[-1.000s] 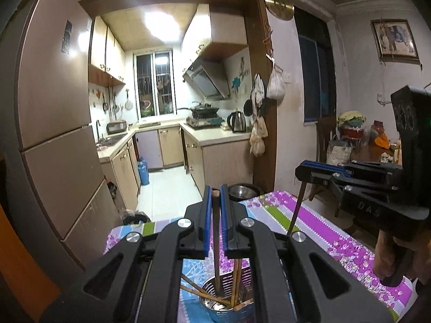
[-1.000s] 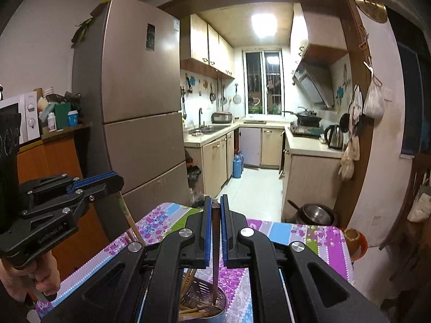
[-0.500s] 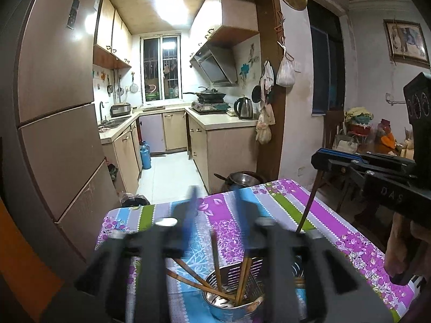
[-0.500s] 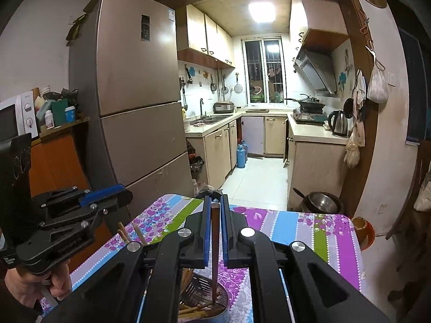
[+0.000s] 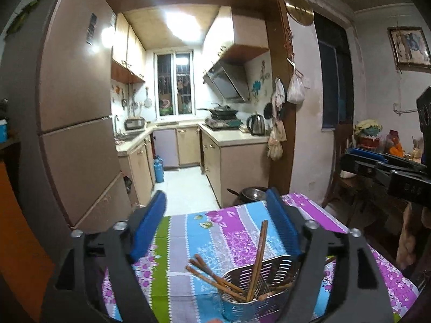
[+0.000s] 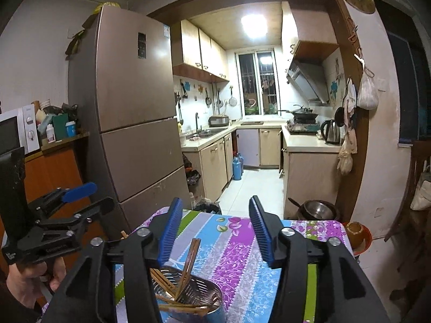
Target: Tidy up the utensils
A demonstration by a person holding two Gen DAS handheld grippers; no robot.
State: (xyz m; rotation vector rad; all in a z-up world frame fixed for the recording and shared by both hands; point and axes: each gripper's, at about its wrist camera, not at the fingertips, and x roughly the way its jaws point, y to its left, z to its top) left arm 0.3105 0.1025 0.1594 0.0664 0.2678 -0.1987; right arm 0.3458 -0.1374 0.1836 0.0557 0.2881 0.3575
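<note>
A perforated metal utensil holder (image 5: 272, 274) stands on the flowered striped tablecloth (image 5: 215, 231), with several brown wooden chopsticks (image 5: 258, 255) leaning loose in it. My left gripper (image 5: 215, 226) hangs just above and behind the holder. Its jaws are opening wide and nothing is pressed between the blue pads (image 5: 146, 231). In the right wrist view the holder (image 6: 204, 290) and chopsticks (image 6: 190, 261) sit below my right gripper (image 6: 215, 227), whose jaws are also opening with nothing gripped. Each view shows the other gripper at its side: the right gripper (image 5: 350, 160), and the left gripper (image 6: 94, 197) in a person's hand (image 6: 29, 280).
A tall brown fridge (image 6: 134, 123) stands close to the table's far left corner. A metal pot (image 6: 317, 210) and a small brown bowl (image 6: 355, 235) sit beyond the far right edge. A wooden chair (image 6: 420, 188) is on the right. A kitchen aisle opens behind.
Both grippers were shut, each on one upright chopstick over the holder. The left opened first, then the right. Both chopsticks now lean loose in the holder.
</note>
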